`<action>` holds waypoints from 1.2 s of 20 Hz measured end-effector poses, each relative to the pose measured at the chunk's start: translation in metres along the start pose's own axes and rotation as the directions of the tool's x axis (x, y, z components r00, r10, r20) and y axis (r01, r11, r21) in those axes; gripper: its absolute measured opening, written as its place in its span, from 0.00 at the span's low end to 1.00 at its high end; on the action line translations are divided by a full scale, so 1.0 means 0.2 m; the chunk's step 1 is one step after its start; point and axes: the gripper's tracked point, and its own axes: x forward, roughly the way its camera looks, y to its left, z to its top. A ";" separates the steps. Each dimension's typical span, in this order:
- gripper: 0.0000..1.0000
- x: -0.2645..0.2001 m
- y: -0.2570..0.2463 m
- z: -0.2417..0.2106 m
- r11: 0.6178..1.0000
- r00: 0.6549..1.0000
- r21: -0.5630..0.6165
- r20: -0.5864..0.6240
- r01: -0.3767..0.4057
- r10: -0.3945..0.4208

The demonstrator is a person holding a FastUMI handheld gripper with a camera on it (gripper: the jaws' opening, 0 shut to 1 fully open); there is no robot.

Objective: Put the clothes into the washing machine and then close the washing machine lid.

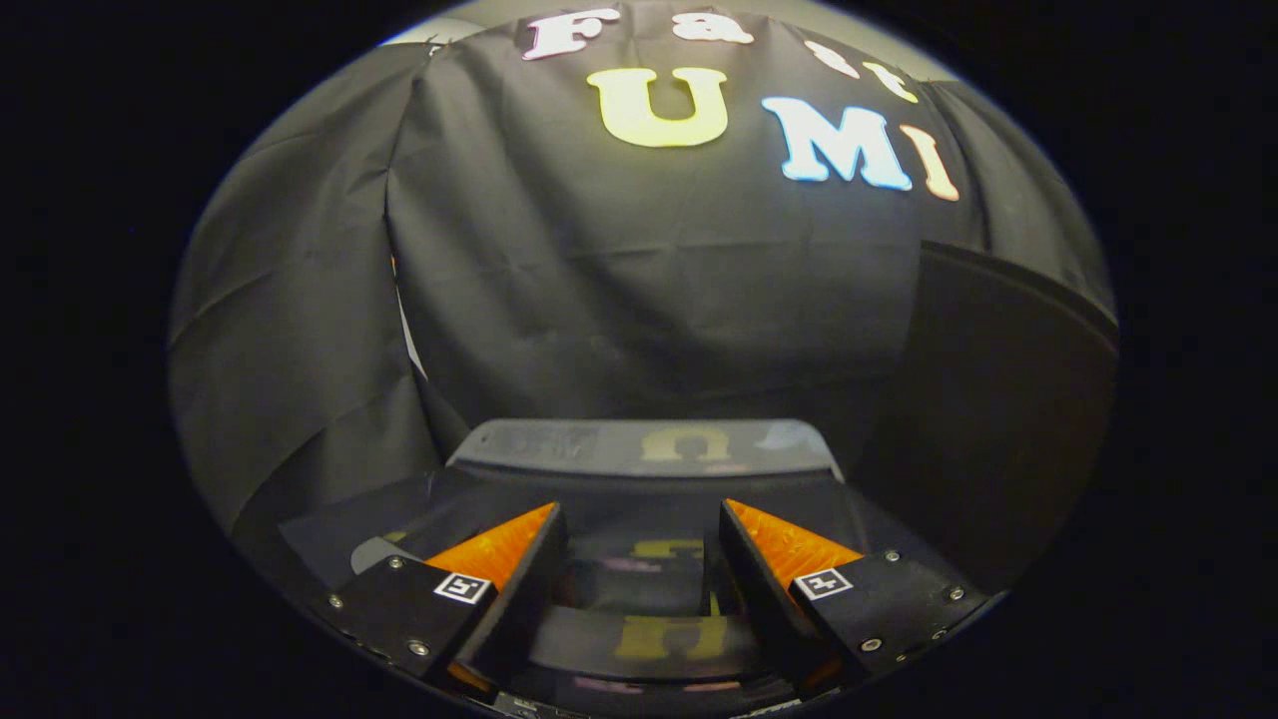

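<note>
The wall [649,280] behind is matt woven cloth, soft, with folds and creases. Just ahead of my claw [639,559] the washing machine lid [644,446] looks like smooth glossy plastic or glass; it mirrors the wall like a dark pane. The glossy panels between my 2 fingers [519,559] mirror it too. The fingers stand apart with nothing between them; their inner pads are ribbed, their outer blocks smooth matt plastic with small metal screws.

A recording booth, walled by black cloth [639,280].
</note>
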 end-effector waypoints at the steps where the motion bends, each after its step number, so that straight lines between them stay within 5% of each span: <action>1: 0.95 -0.01 0.01 -0.04 1.000 1.000 -0.016 0.007 -0.004 0.004; 7: 0.95 -0.21 0.04 -0.08 0.999 0.999 -0.044 0.040 -0.030 0.032; 12: 0.95 -0.49 0.02 0.11 0.998 0.990 -0.041 0.136 -0.042 0.047; 24: 0.95 -1.16 -0.44 0.45 0.999 0.924 -0.051 0.381 -0.015 0.033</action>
